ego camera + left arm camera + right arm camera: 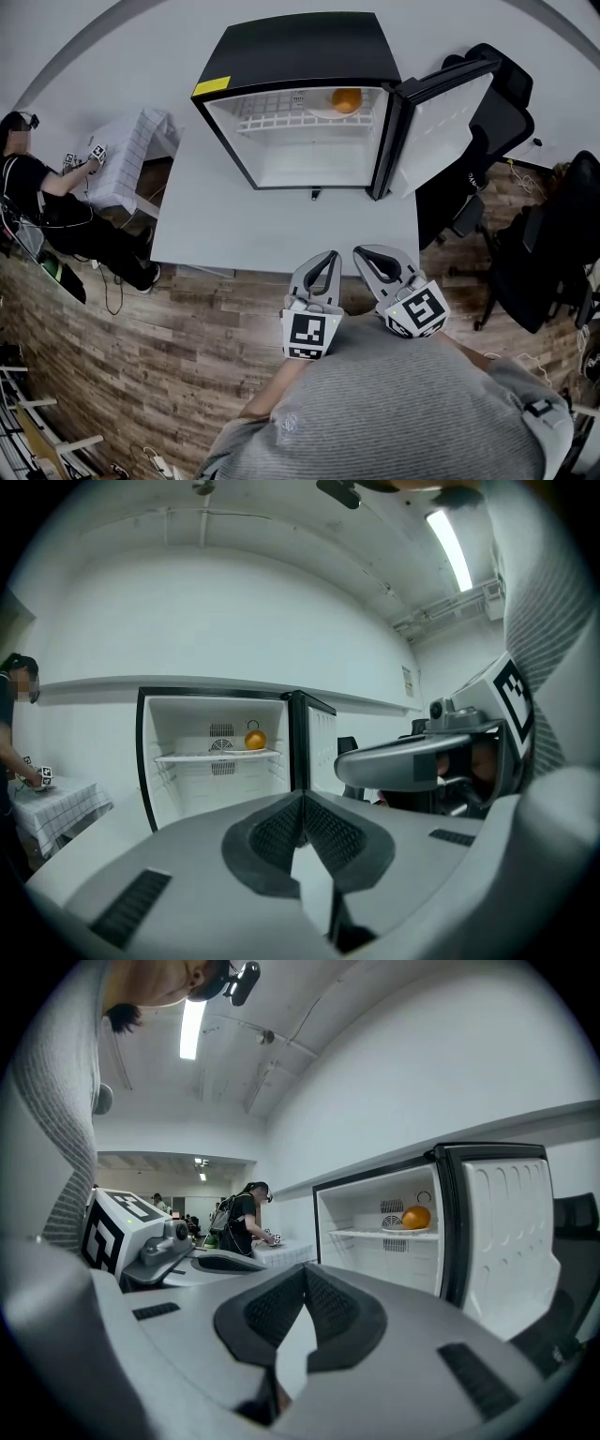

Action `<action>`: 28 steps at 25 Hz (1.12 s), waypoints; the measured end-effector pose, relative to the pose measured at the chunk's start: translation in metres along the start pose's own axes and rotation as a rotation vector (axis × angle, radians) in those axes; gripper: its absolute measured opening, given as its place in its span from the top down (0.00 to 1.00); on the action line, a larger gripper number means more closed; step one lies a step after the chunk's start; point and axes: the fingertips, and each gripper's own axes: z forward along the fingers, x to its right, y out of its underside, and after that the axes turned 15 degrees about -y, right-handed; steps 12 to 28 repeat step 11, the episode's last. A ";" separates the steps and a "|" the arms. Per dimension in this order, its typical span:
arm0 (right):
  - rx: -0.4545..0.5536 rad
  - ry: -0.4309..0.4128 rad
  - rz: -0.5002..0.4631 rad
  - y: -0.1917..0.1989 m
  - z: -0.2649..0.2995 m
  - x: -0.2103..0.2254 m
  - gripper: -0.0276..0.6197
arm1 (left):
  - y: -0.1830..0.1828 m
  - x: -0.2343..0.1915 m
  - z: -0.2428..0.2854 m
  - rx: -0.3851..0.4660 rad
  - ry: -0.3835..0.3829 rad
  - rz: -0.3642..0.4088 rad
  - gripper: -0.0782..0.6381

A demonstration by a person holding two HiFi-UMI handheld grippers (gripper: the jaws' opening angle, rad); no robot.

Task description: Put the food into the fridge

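Right gripper [305,1277] with jaws together, open fridge [375,1265] beyond (door [511,1232] swung right), orange [416,1217] on its shelf [375,1235]

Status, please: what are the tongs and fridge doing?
Left tongs and right tongs shut, empty. Round orange fruit on black fridge's wire shelf. Door open, path clear.

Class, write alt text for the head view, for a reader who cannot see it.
A small black fridge stands open on a white table, an orange on its wire shelf. Below, the left gripper and right gripper are both shut and empty, near the table's front edge.
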 end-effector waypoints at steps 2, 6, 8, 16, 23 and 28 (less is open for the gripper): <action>-0.003 0.001 -0.001 0.000 0.001 0.001 0.94 | 0.001 0.000 0.001 -0.002 0.003 0.002 0.87; -0.007 -0.001 -0.007 -0.001 0.002 0.003 0.94 | 0.001 0.001 0.004 -0.005 0.007 -0.004 0.87; -0.008 -0.001 -0.009 -0.002 0.002 0.004 0.94 | 0.001 0.000 0.006 -0.007 0.006 -0.005 0.87; -0.010 0.003 -0.012 -0.003 0.002 0.006 0.94 | 0.000 -0.001 0.009 -0.010 0.005 -0.010 0.87; -0.010 0.003 -0.012 -0.003 0.002 0.006 0.94 | 0.000 -0.001 0.009 -0.010 0.005 -0.010 0.87; -0.010 0.003 -0.012 -0.003 0.002 0.006 0.94 | 0.000 -0.001 0.009 -0.010 0.005 -0.010 0.87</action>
